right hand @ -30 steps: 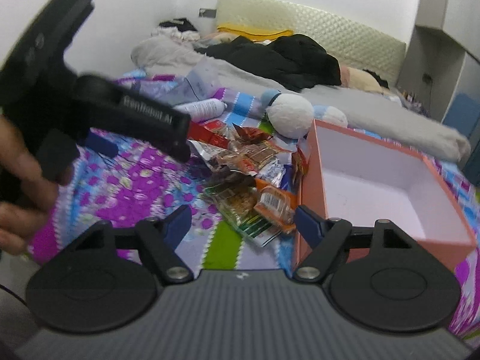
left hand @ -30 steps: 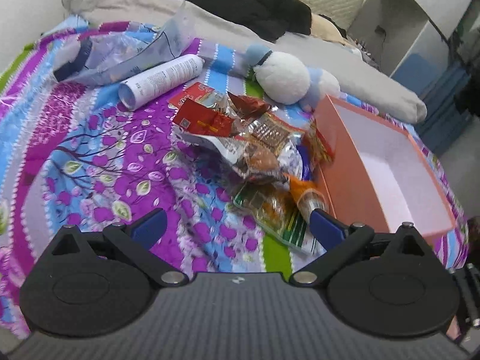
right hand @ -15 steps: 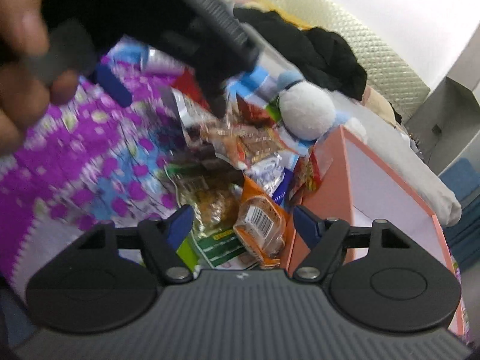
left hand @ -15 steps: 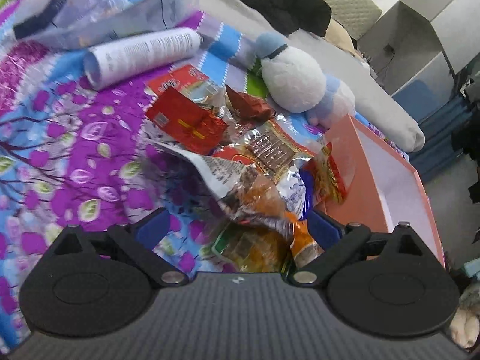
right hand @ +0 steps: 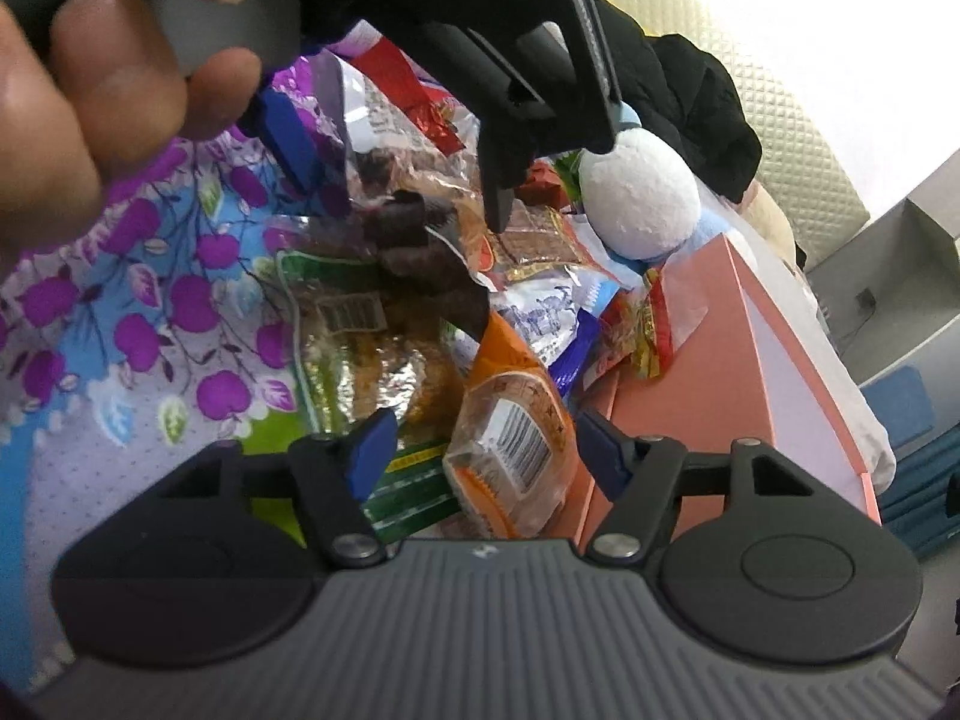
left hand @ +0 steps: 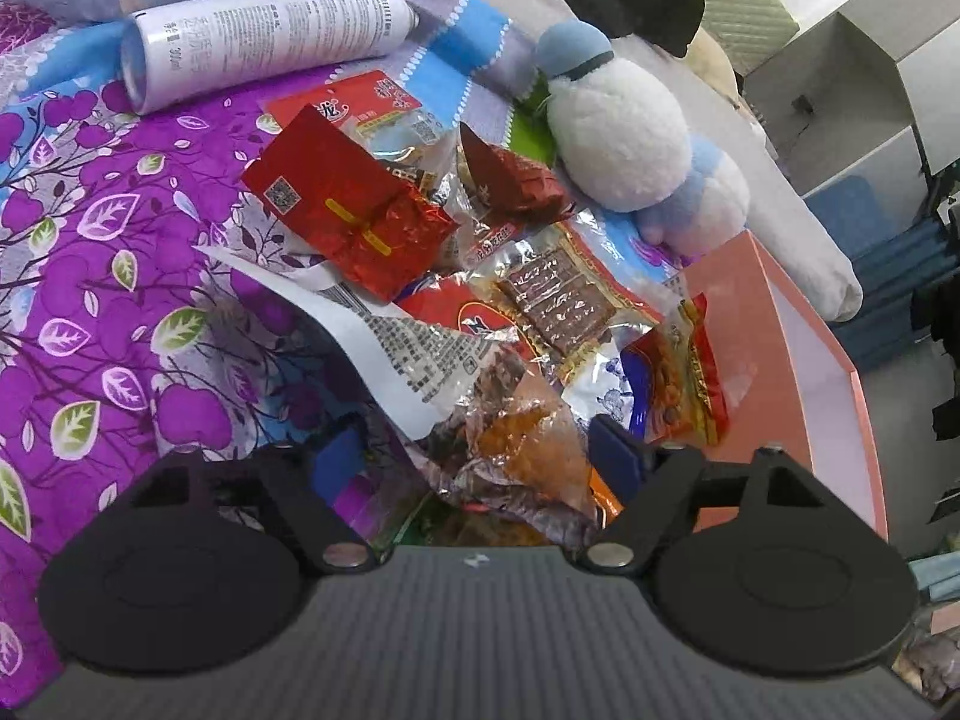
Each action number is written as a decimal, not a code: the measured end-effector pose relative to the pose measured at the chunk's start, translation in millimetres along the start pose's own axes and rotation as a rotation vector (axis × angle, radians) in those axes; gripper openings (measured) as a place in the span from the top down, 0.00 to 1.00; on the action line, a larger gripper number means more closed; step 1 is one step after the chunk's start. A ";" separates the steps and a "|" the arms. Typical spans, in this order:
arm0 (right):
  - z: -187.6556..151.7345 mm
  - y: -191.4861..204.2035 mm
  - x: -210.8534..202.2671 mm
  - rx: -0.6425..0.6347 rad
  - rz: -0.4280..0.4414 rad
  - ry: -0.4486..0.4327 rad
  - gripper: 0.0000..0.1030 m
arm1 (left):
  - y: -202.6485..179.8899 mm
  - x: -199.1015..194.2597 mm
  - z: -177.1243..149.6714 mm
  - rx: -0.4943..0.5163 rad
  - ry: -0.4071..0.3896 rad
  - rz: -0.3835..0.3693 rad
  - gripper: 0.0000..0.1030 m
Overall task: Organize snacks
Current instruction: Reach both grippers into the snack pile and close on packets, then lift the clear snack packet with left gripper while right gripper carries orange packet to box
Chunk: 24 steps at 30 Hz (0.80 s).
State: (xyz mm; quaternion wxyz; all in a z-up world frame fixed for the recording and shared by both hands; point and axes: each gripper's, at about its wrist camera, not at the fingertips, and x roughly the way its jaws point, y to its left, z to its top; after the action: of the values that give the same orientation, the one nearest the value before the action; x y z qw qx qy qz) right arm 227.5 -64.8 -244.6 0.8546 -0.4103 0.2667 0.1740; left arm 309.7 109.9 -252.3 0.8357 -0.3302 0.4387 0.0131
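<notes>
The left hand (right hand: 90, 108) and its tool blocked the far snack pile (right hand: 420, 138), and the orange box (right hand: 792, 360) ran behind the right gripper's body.

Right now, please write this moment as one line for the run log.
left gripper: closing, over clear snack bag | right gripper: closing, around orange packet, not pressing | box: looks empty

White spray can (left hand: 264, 39) and plush toy (left hand: 624, 138) — both on the floral bedspread (left hand: 90, 300).
</notes>
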 end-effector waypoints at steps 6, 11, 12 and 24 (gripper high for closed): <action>0.3 -5.8 1.9 -0.017 -0.009 0.009 0.59 | -9.3 -1.3 0.8 0.050 -0.009 0.006 0.40; 2.4 -16.1 -8.2 0.032 -0.016 0.013 0.67 | -21.4 -15.3 -1.0 0.119 -0.006 0.019 0.42; 2.2 -18.7 -12.8 0.050 -0.015 0.012 0.68 | -24.4 -20.4 -3.1 0.137 -0.017 0.026 0.43; -10.9 -41.6 -66.4 0.283 0.046 -0.005 0.72 | -37.9 -93.0 -31.5 0.244 -0.067 0.047 0.43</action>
State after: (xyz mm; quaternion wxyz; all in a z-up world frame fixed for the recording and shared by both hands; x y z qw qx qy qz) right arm 192.7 -103.8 -185.2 0.9004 -0.2789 0.2957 0.1550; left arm 241.5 87.5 -175.3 0.8834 -0.2151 0.4163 -0.0097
